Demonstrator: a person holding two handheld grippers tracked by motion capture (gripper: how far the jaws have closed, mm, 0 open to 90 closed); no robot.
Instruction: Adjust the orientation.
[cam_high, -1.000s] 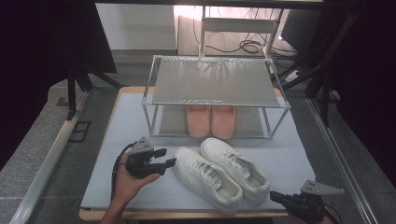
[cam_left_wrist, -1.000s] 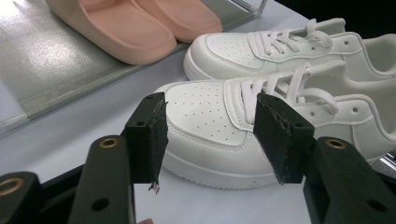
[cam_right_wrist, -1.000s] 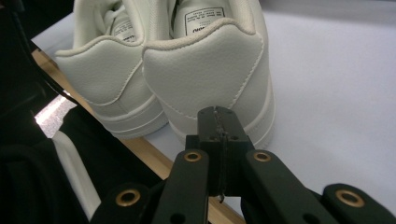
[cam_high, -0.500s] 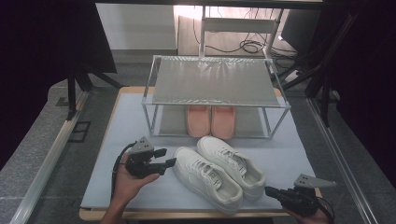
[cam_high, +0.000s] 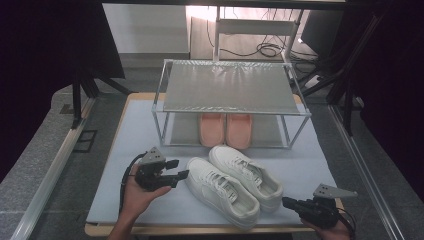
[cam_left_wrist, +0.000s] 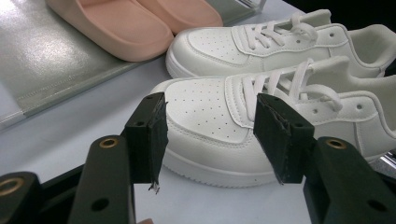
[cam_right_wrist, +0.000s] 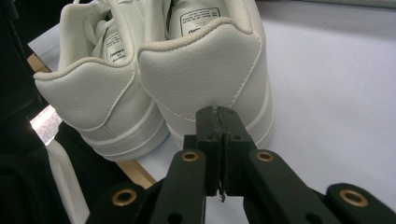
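Right gripper has slid closer to the white sneakers, jaws pressed together. Left gripper waits spread beside them on the pale blue mat, near the metal rack.

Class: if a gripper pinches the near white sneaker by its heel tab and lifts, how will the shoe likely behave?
The near sneaker probably holds its shape: its heel looks padded and firm. Held at the heel alone, the toe would likely droop. Its smooth leather-like surface may slip between the right gripper jaws, now shut just behind it.

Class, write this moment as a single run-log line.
left gripper: open, at near sneaker's toe | right gripper: shut, empty, behind far sneaker's heel | pink slippers: on rack's lower shelf
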